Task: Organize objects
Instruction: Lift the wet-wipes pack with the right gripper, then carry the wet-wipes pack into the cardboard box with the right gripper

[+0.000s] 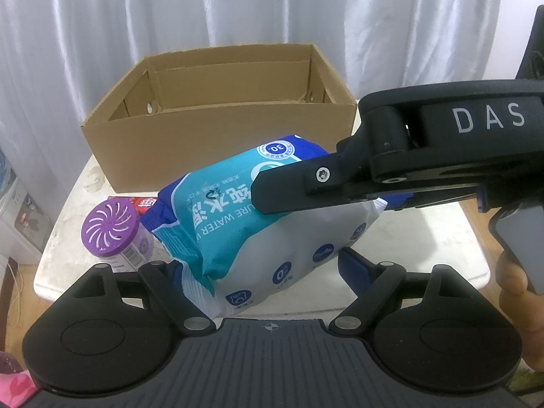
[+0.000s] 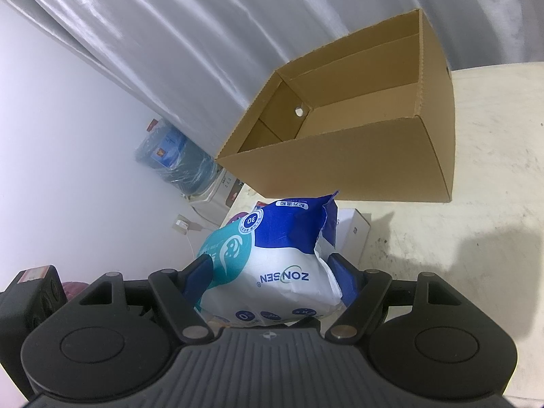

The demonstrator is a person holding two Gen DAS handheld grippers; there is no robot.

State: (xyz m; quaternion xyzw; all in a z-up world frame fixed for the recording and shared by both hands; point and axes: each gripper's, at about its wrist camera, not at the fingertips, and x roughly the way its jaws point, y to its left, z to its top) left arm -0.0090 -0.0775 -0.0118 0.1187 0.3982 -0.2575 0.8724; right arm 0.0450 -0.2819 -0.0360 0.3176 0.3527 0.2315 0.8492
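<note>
1. Progress — early. The cardboard box (image 1: pixel 217 142) in the upper middle of the left wrist view looks empty inside; nothing visible has been put away yet.
2. Still out on the white table (image 2: pixel 493 170): a purple-lidded air freshener jar (image 1: pixel 112 234) at lower left of the left wrist view, a red packet (image 1: pixel 144 204) partly hidden behind it, and a white carton (image 2: pixel 355 234) just behind the pack in the right wrist view.
3. The wet wipes pack (image 1: pixel 258 224) sits mid-frame, lifted (or at least tipped up) in front of the box, not yet over it. Judged step: carry it to the box and drop it in.
4. Look of the pack — soft plastic pouch, teal and dark blue top, white lower part with round blue icons, "ZONSEN" print, crumpled and bulging where squeezed.
5. Right gripper (image 2: pixel 272 268): clamped on the pack, blue pads pressing both sides, pouch visibly pinched. Its finger also crosses the pack from the right in the left wrist view.
6. Left gripper (image 1: pixel 258 268): spread wide around the pack's lower end; left pad touches it, right pad looks clear of it — not gripping, by my reading.
7. A hand (image 1: pixel 520 292) holds the right gripper's handle at the right edge.
</note>
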